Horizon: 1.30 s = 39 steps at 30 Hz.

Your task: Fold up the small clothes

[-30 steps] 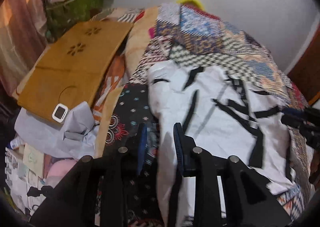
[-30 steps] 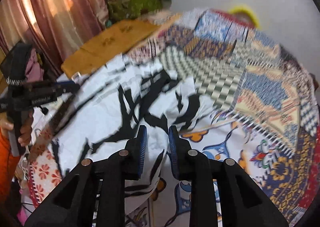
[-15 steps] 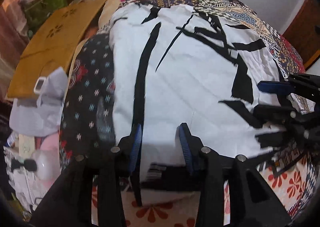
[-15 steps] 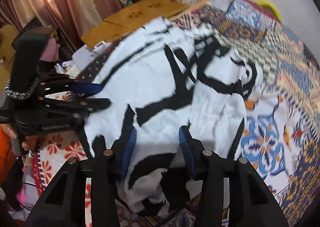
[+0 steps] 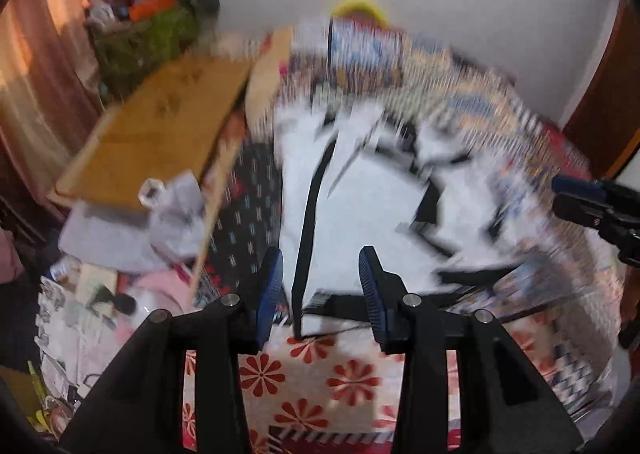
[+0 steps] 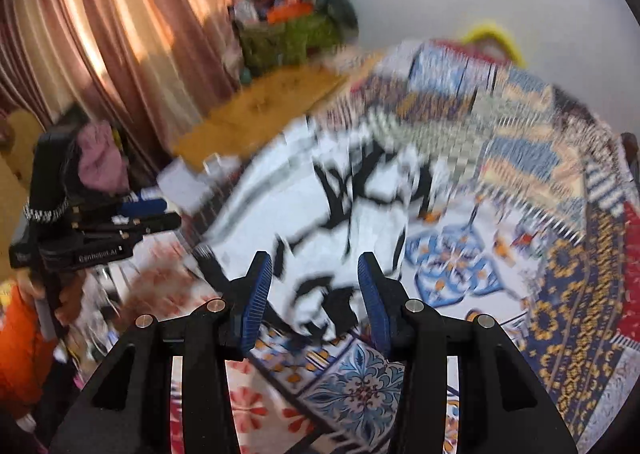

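A white garment with black streaks (image 5: 372, 214) lies spread on the patterned bedspread (image 5: 500, 126); it also shows in the right wrist view (image 6: 320, 222). My left gripper (image 5: 320, 286) is open and empty, its jaws on either side of the garment's near hem. My right gripper (image 6: 314, 294) is open and empty over the garment's near corner. The right gripper shows at the right edge of the left wrist view (image 5: 592, 206); the left gripper shows at the left of the right wrist view (image 6: 120, 226). Both views are motion-blurred.
A wooden board (image 5: 160, 134) lies left of the garment, with a grey cloth (image 5: 132, 230) and clutter below it. A dark patterned cloth (image 5: 248, 206) sits beside the garment. Curtains (image 6: 120, 34) hang at left. A green bag (image 6: 292, 34) stands by the wall.
Both grippers have opened wider and pulled back toward the near edge of the bed. The garment now lies flat, released. The views swing up, showing more wall.
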Each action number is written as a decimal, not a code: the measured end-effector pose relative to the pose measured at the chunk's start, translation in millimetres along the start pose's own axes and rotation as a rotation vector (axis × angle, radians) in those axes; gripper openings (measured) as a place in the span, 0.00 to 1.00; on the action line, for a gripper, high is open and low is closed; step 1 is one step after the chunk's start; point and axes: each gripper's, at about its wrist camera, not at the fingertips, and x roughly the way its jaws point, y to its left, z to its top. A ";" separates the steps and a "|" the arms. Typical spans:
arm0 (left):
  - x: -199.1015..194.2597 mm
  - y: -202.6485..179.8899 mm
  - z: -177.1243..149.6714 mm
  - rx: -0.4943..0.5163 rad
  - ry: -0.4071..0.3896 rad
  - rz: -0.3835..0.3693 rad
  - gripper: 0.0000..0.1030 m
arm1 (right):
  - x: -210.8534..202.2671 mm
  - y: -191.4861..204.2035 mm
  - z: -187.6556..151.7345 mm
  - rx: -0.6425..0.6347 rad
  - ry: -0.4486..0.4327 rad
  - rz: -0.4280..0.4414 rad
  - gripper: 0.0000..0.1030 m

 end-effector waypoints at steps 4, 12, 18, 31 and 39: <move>-72.1 -21.7 14.7 0.001 -0.188 -0.009 0.38 | -60.0 13.3 12.8 0.006 -0.175 0.034 0.40; -193.6 -69.0 8.8 0.017 -0.493 -0.027 0.38 | -158.1 57.4 7.1 -0.075 -0.450 0.082 0.40; -237.2 -96.6 -20.6 0.044 -0.620 0.034 0.55 | -202.8 88.3 -22.0 -0.129 -0.585 0.044 0.40; -256.1 -106.7 -54.1 0.022 -0.684 0.049 0.98 | -213.5 104.9 -50.4 -0.108 -0.661 -0.161 1.00; -257.6 -110.8 -60.9 0.024 -0.700 0.046 1.00 | -214.7 106.1 -52.2 -0.110 -0.654 -0.169 1.00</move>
